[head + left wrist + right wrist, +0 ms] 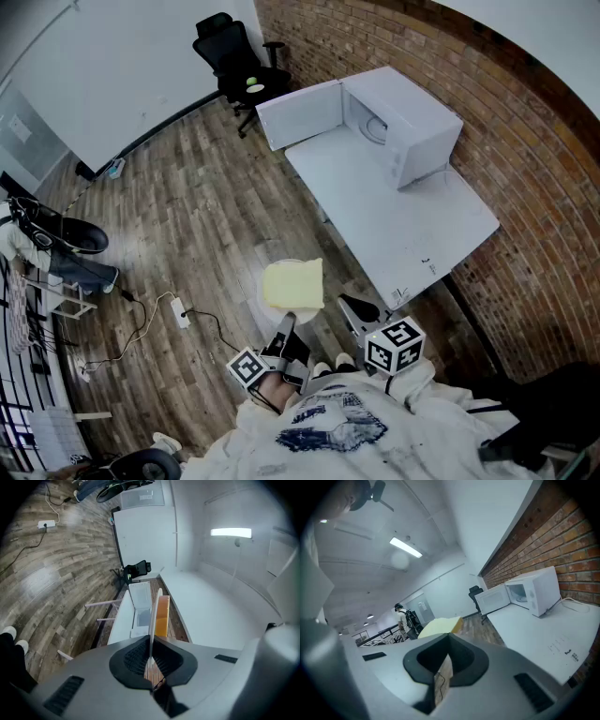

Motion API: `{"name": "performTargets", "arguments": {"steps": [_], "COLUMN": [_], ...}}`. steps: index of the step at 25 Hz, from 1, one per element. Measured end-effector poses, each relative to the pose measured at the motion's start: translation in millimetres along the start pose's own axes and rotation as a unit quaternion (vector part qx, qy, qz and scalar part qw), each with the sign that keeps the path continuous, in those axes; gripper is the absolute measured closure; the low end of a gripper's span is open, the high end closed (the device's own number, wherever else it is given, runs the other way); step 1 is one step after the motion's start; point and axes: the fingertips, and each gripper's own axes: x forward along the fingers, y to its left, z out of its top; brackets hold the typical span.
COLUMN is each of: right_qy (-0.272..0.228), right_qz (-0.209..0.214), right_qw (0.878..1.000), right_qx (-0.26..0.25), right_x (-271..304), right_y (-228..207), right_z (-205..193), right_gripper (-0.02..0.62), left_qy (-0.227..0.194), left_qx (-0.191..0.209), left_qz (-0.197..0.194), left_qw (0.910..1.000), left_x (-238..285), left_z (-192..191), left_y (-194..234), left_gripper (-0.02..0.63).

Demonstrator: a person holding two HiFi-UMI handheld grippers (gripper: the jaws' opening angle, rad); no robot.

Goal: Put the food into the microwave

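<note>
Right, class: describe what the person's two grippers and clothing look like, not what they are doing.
Both the left gripper and right gripper have grey moulded bodies with black jaw pads. Each carries a white cube printed with black square markers. The person wears a white sweatshirt with a blue print.

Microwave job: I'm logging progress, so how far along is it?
Done: the microwave has its door open, with no food visible inside. In hand: the left hand-held gripper is shut on the rim of the plate, carrying the yellow food over the floor, short of the table. Left: carry it over and set it inside. The right hand-held gripper is shut and empty.
</note>
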Motion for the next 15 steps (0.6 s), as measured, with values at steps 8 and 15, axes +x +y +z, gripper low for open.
{"name": "performTargets", "arguments": {"steps": [8, 15], "right_qy": [0.007, 0.01], "right_qz": [0.011, 0.03], "right_qw": [1.0, 0.999], "right_qx": [0.005, 0.023], "right_x": [20.3, 28.2], "right_y": [-23.9, -37.9], "right_z": [8.1, 11.4], "right_gripper": [0.582, 0.581], "left_qy": [-0.01, -0.02], "left_qx": [0.002, 0.008], "left_qz": [0.002, -0.001], "left_qw": [0.9999, 0.9998], "left_x": [27.5, 42.1], "left_z": [9.8, 11.8], "left_y": [3.5, 0.5], "left_gripper": [0.588, 0.588]}}
